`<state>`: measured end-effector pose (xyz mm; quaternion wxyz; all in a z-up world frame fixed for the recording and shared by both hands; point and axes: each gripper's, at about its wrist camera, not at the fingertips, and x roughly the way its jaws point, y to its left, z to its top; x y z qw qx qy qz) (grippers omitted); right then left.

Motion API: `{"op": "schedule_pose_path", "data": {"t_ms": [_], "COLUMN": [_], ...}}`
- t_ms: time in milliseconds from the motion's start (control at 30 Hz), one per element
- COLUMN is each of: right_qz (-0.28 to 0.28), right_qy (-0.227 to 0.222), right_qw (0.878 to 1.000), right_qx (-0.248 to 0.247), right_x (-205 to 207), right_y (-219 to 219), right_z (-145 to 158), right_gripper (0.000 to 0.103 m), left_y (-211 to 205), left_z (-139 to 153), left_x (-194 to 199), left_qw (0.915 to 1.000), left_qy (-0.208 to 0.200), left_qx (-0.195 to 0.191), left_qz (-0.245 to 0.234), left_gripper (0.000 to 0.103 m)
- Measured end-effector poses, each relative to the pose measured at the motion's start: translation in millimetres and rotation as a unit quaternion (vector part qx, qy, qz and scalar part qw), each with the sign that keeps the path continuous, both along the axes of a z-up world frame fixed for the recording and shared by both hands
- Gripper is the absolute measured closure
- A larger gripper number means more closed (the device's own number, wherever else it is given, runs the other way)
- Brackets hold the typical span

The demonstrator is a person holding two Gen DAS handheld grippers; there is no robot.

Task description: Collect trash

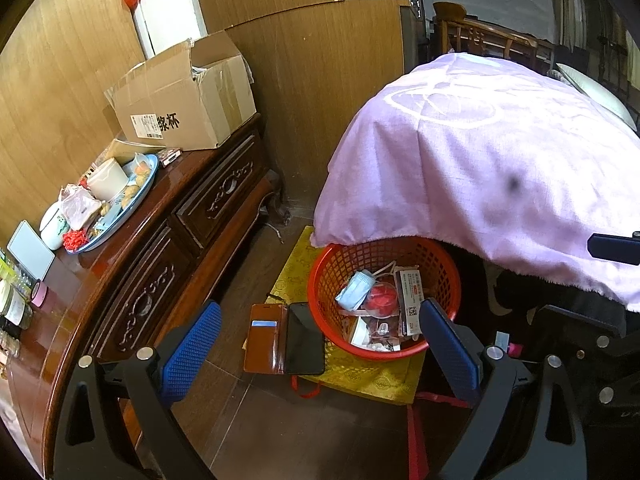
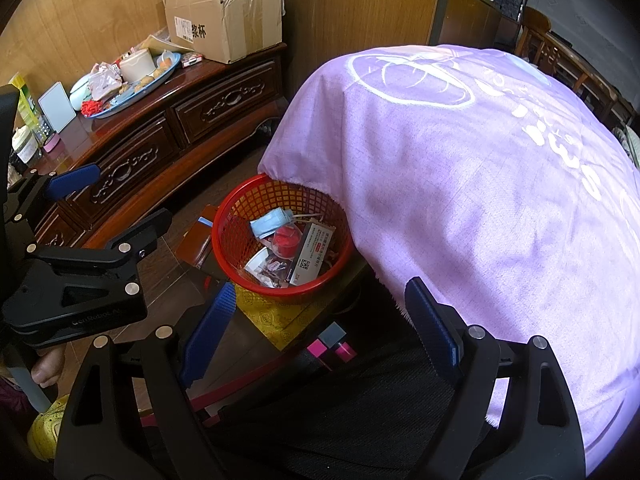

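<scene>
A red mesh basket (image 1: 340, 264) (image 2: 232, 236) stands on a yellow mat on the floor, half under a hanging purple cloth. In it lie a blue face mask (image 1: 354, 290) (image 2: 267, 220), a red item in clear plastic (image 1: 382, 296) (image 2: 286, 240), a printed box (image 1: 409, 300) (image 2: 314, 258) and wrappers. My left gripper (image 1: 320, 348) (image 2: 116, 204) hangs open to the left of the basket, over the floor, with nothing between its blue pads. My right gripper (image 2: 320, 330) stands open in front of the basket, also with nothing in it.
A phone in an open brown wallet case (image 1: 284, 338) lies on the floor beside the basket. A dark wooden cabinet (image 1: 192, 216) (image 2: 160, 120) at the left carries a cardboard box (image 1: 188, 100), a blue tray (image 1: 146, 188) of snacks, and jars. The purple cloth (image 1: 480, 160) (image 2: 480, 180) covers a black chair.
</scene>
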<state>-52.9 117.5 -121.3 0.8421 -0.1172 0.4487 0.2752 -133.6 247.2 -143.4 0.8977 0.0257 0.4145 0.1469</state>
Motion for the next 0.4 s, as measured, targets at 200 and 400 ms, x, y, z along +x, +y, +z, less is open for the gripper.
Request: {"op": "schedule_pose_path", "data": {"t_ms": [200, 400], "right_qz": [0.0, 0.0], "right_qy": [0.0, 0.0], "right_qw": [1.0, 1.0], "right_qx": [0.0, 0.0], "right_x": [0.2, 0.7], "right_y": [-0.2, -0.5], "right_z": [0.0, 0.0], "right_gripper": [0.019, 0.019], "left_y": [-0.4, 2.5], "left_z": [1.6, 4.4], "left_x": [0.2, 1.4], "left_qw": [1.0, 1.0], "left_qy": [-0.001, -0.001], "left_qx": [0.004, 0.0], "left_qz": [0.002, 0.006], "left_gripper": [0.006, 0.006]}}
